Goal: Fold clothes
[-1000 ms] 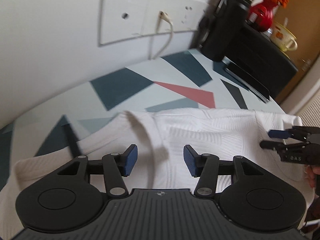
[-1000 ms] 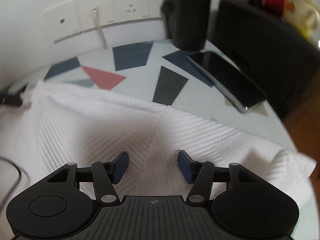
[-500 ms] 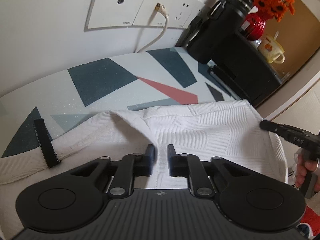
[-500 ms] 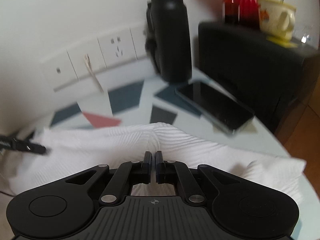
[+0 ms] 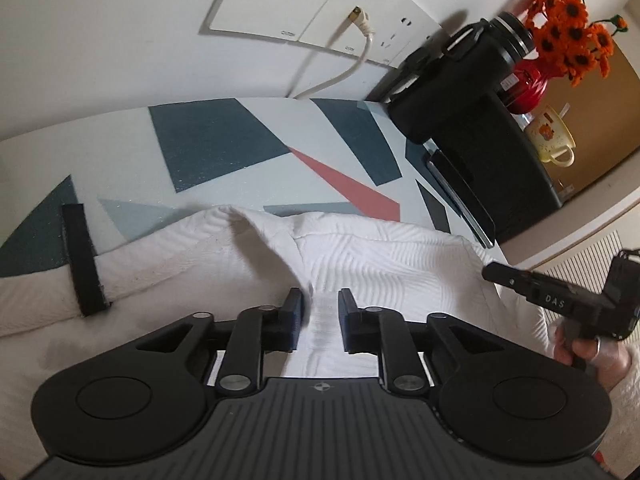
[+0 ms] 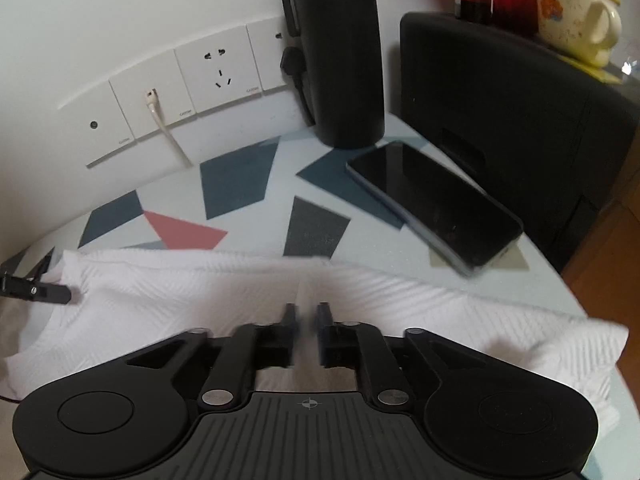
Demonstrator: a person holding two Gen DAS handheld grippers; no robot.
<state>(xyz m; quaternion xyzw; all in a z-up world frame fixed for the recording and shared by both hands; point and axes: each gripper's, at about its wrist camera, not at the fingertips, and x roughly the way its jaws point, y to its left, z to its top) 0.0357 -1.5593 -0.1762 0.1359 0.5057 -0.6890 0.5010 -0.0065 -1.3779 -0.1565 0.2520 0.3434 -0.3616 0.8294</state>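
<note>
A white textured garment (image 5: pixel 400 264) lies across the patterned table (image 5: pixel 224 148), bunched into a raised fold near its far edge. My left gripper (image 5: pixel 320 320) sits low over that fold; its jaws are opening, with a ridge of cloth between the pads but not pinched. My right gripper (image 6: pixel 307 322) hovers over the garment (image 6: pixel 180 292) near its far hem, jaws also opening over white cloth. Each gripper shows in the other's view: the right one (image 5: pixel 490 272), held by a hand, at the right edge, the left one (image 6: pixel 66 294) at the far left.
A black strip (image 5: pixel 82 256) lies over the garment's left part. A phone (image 6: pixel 432 204), a black bottle (image 6: pixel 340 60) and a black box (image 6: pixel 512 112) bearing a mug (image 6: pixel 576 16) crowd the table's right. Wall sockets with a white cable (image 6: pixel 160 120) run behind. The table edge drops off at right.
Both grippers went from wide open to shut on the cloth, then parted a little. The garment's far edge now lies drawn in and bunched; the right gripper's view has pulled back.
</note>
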